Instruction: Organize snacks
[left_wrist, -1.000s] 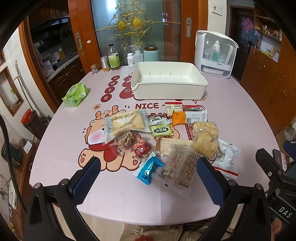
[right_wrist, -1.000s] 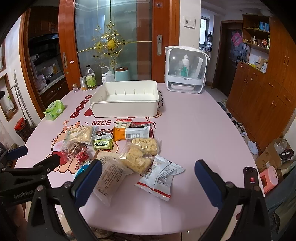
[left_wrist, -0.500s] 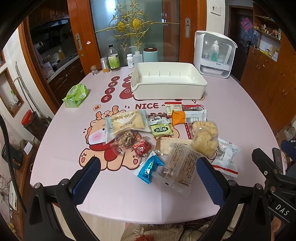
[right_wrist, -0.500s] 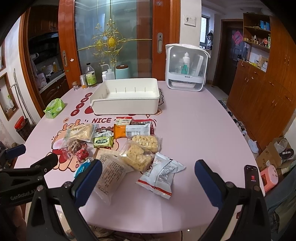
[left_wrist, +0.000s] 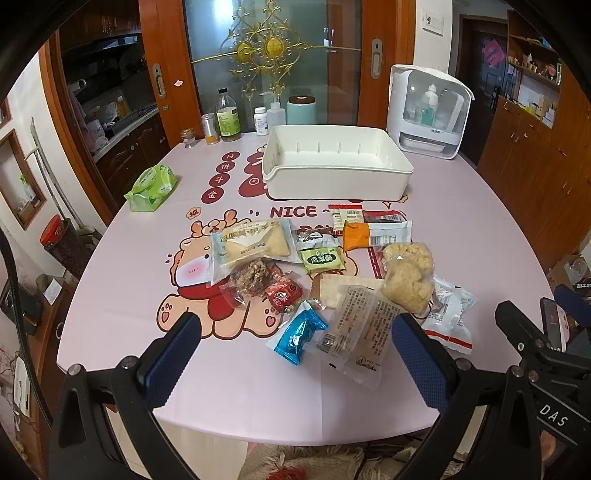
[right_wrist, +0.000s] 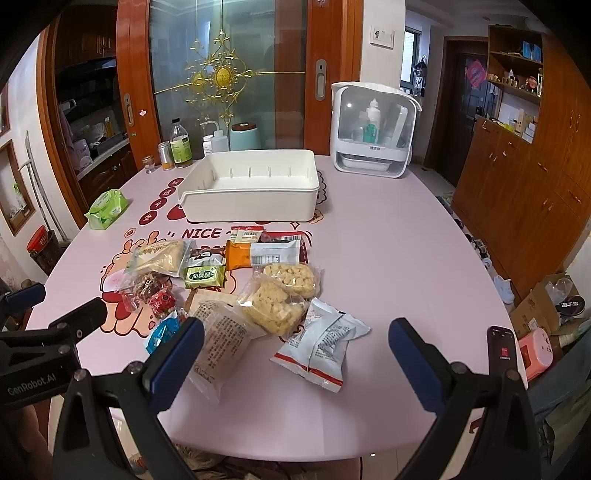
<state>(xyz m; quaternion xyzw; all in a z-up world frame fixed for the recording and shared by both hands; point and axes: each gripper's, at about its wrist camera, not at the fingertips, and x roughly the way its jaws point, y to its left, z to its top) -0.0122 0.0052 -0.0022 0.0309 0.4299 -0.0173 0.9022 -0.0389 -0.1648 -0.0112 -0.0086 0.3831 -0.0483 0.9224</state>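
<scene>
Several wrapped snacks lie in a loose heap mid-table: a blue packet (left_wrist: 297, 336), a long clear packet (left_wrist: 360, 328), puffed rice cakes (left_wrist: 406, 275), a white packet (right_wrist: 321, 345), a green packet (left_wrist: 323, 260) and an orange bar (left_wrist: 373, 236). An empty white bin (left_wrist: 336, 175) stands behind them, and shows in the right wrist view (right_wrist: 251, 195). My left gripper (left_wrist: 295, 354) is open and empty, above the table's near edge in front of the heap. My right gripper (right_wrist: 295, 354) is open and empty, near the white packet.
A pink printed tablecloth (left_wrist: 129, 288) covers the table. A green tissue pack (left_wrist: 151, 188) lies at the left. Bottles and jars (left_wrist: 227, 120) and a white sterilizer box (left_wrist: 428, 110) stand along the far edge. Wooden cabinets (right_wrist: 524, 192) are on the right.
Both grippers have edged slightly forward toward the snacks. Both stay open and nothing on the table has moved.
</scene>
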